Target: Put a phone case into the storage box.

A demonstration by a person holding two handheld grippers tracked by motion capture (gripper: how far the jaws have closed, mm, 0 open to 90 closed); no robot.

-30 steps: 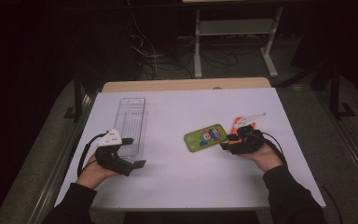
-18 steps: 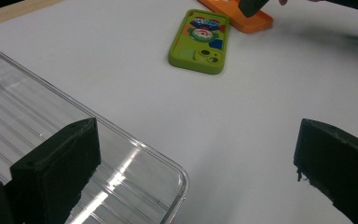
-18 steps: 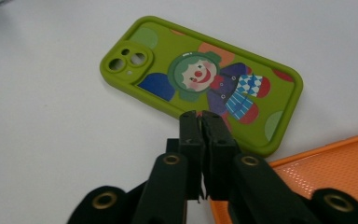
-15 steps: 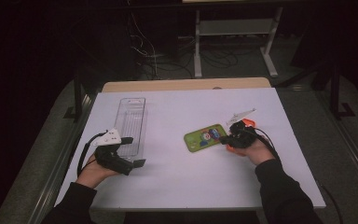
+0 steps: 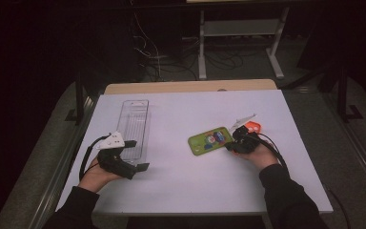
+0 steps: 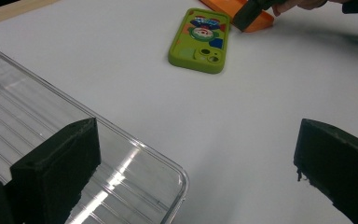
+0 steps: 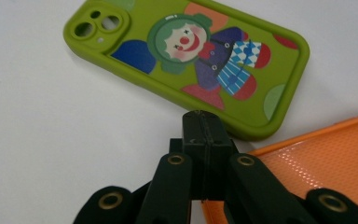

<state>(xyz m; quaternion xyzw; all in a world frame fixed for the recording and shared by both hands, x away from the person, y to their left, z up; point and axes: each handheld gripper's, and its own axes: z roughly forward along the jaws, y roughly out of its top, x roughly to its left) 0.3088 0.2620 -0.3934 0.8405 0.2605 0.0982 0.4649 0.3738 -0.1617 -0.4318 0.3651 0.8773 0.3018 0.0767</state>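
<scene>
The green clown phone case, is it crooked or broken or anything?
The green clown phone case lies flat and looks whole, only slanted to the table's edges. The one odd thing: the right gripper has its jaws shut with nothing between them, right at the case's rim, beside an orange case.

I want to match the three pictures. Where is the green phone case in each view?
High view: green phone case right of centre, beside the right gripper.
Left gripper view: top centre.
Right gripper view: upper middle, above the closed fingers.
Shared landmark: the orange case beside it, also at and.
</scene>
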